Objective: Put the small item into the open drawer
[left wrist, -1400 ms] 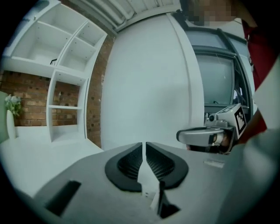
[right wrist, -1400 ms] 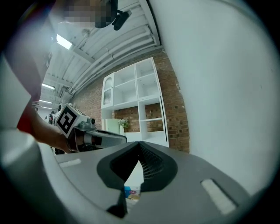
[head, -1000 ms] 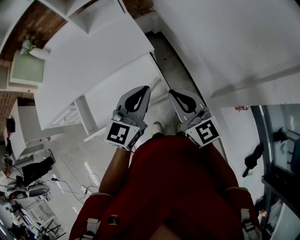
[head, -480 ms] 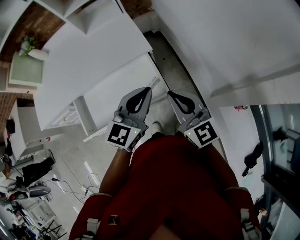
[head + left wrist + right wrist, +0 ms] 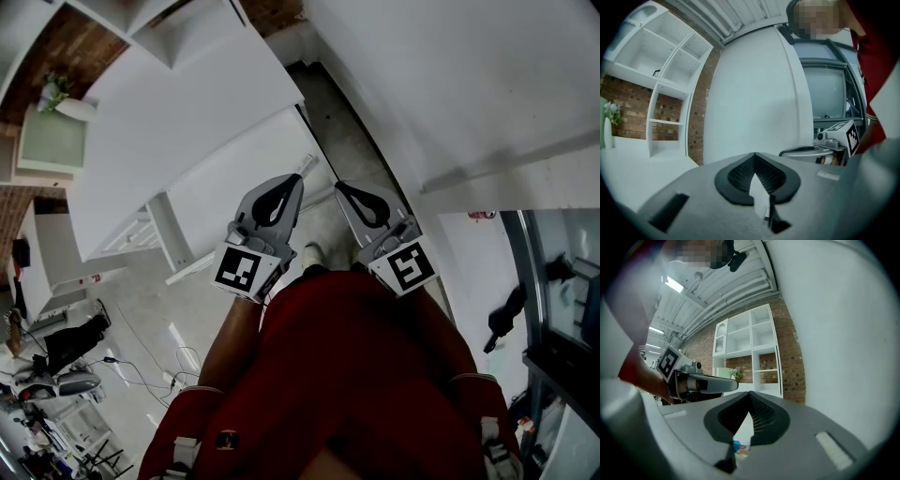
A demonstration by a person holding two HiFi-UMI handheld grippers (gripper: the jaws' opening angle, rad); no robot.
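Observation:
In the head view both grippers are held close in front of a person's red shirt and point forward over the floor. My left gripper is shut with nothing in it, and its black pads meet at the tip. My right gripper is beside it, and its jaws also meet at the tip. Through the gap below the right pads a small blue and pink item shows beyond the jaws, not gripped. A white desk with a lower white panel lies ahead on the left. I cannot pick out an open drawer.
A white wall or cabinet face rises on the right. White shelving stands against a brick wall with a plant nearby. Cables and gear lie on the floor at the lower left. A dark window frame is at the right.
Almost nothing has changed. Both grippers stay shut and have only drifted very slightly in front of the body.

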